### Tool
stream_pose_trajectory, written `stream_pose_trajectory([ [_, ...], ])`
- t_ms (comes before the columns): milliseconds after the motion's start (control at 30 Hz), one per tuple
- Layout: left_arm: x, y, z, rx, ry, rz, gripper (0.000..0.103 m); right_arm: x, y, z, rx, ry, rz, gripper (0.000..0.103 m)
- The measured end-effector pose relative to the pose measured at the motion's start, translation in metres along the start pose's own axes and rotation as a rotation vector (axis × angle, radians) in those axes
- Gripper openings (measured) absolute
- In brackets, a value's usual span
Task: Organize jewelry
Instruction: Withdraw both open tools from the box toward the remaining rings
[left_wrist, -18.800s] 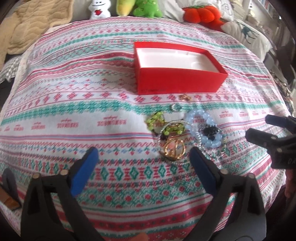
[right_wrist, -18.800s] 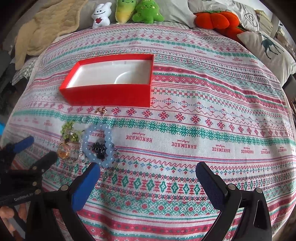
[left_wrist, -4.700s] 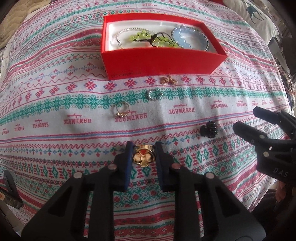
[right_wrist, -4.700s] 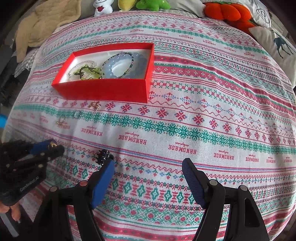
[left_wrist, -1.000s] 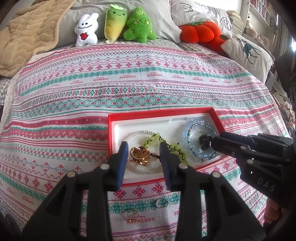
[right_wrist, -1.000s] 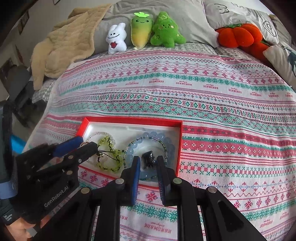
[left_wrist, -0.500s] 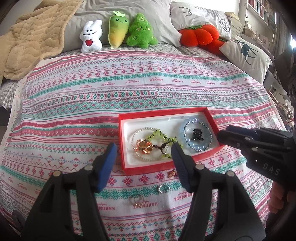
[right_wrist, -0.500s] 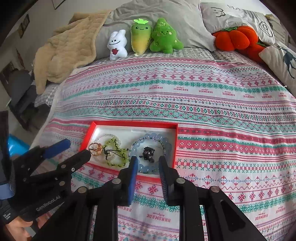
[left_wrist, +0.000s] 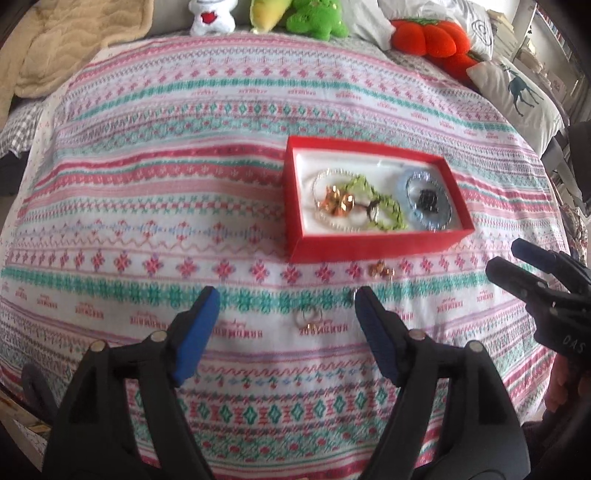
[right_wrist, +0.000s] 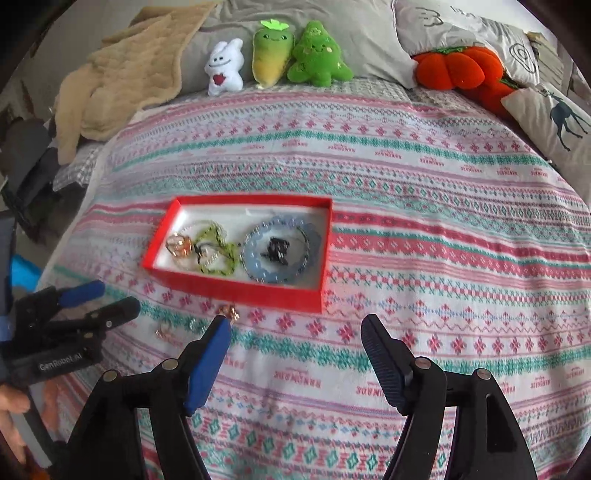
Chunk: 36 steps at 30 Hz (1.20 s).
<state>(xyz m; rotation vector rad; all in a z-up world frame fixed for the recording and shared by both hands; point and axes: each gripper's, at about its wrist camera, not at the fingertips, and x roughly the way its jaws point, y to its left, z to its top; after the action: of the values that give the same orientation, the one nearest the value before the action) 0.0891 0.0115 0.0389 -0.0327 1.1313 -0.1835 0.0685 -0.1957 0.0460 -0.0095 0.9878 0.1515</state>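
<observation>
Both grippers hang wide apart and hold nothing. The left gripper (left_wrist: 284, 306) is above the striped blanket (left_wrist: 147, 206), and a small gold ring (left_wrist: 309, 319) lies flat on the cloth just ahead of it, almost in the middle of the gap between its two blue pads. A silver ring (left_wrist: 354, 294) is half hidden at the tip of its right pad, too small to see well. A gold earring (left_wrist: 381, 269) lies further ahead and a little to the right, close to the near wall of the red box (left_wrist: 376, 245).

From the right gripper (right_wrist: 295, 325) the same earring (right_wrist: 229, 312) is at the tip of its left pad, so this gripper seems nearer to it. The box already holds bracelets. I think three small pieces remain, and the gold ring suits the left gripper best.
</observation>
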Motion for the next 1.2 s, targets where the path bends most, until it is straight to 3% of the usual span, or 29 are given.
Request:
stream_pose_trajectory([
  [267, 0.006, 0.006, -0.017, -0.020, 0.083, -0.047, 0.076, 0.004, -0.004, -0.021, 0.017, 0.080, -0.029, 0.076],
  [600, 0.017, -0.003, -0.019, -0.025, 0.117, -0.093, 0.076, 0.011, -0.003, -0.031, 0.018, 0.126, -0.057, 0.076],
  [833, 0.035, -0.012, -0.014, -0.017, 0.140, -0.107, 0.049, 0.018, 0.000, -0.030, 0.008, 0.139, -0.059, 0.076],
  [1200, 0.058, -0.024, -0.008, 0.001, 0.162, -0.027, 0.023, 0.025, -0.001, -0.031, -0.003, 0.157, -0.063, 0.076],
])
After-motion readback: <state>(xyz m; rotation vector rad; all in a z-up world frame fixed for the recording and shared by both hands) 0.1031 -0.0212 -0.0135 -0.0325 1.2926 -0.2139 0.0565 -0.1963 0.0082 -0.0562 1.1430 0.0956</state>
